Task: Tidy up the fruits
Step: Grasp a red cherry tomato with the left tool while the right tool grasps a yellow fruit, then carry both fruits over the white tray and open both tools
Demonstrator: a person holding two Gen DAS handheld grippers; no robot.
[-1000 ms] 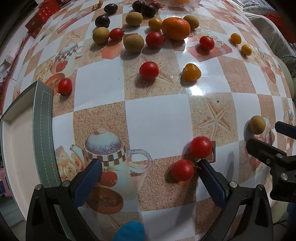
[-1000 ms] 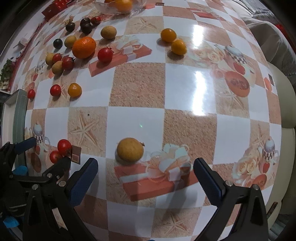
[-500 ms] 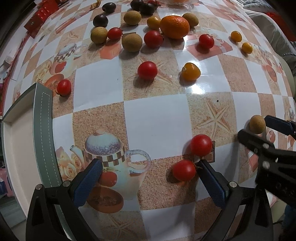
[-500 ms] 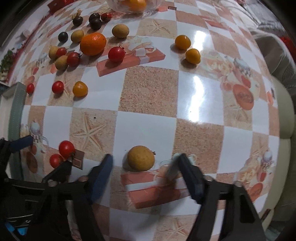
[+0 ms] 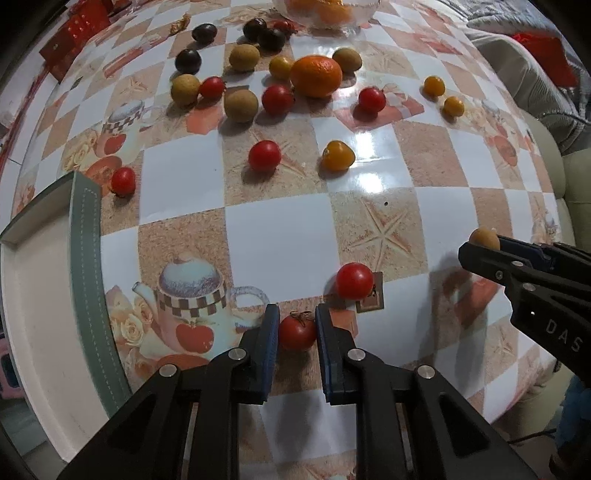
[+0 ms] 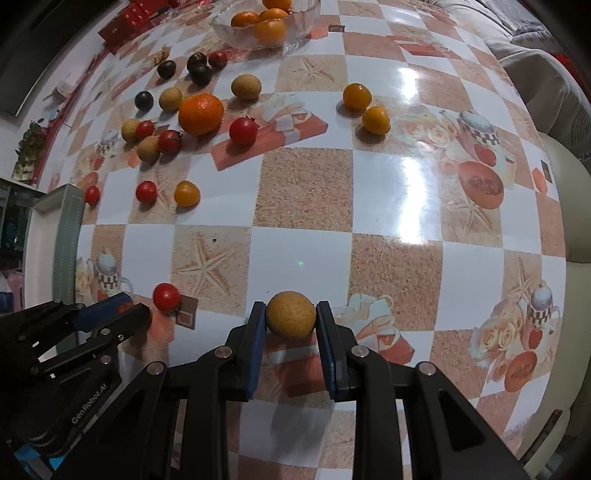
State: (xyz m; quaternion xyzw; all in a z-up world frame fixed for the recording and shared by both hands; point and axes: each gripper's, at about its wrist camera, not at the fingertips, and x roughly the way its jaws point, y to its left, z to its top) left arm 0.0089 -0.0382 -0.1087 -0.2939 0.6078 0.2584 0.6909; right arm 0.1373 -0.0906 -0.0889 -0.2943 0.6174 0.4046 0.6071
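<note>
My left gripper (image 5: 294, 334) is shut on a small red tomato (image 5: 296, 333) near the table's front edge. A second red tomato (image 5: 354, 280) lies just beyond it to the right. My right gripper (image 6: 291, 325) is shut on a tan round fruit (image 6: 291, 314), which also shows in the left wrist view (image 5: 484, 238). Several more tomatoes, tan fruits, dark plums, yellow fruits and an orange (image 5: 316, 75) lie scattered farther back on the checked tablecloth.
A white tray with a green rim (image 5: 86, 266) sits at the left edge. A glass bowl of oranges (image 6: 266, 26) stands at the back. Red boxes (image 5: 75, 35) lie at the far left. A cream sofa (image 6: 569, 192) borders the table's right side.
Both grippers have closed from wide open: the left onto the near red tomato, the right onto the tan fruit. Both have moved forward slightly.
</note>
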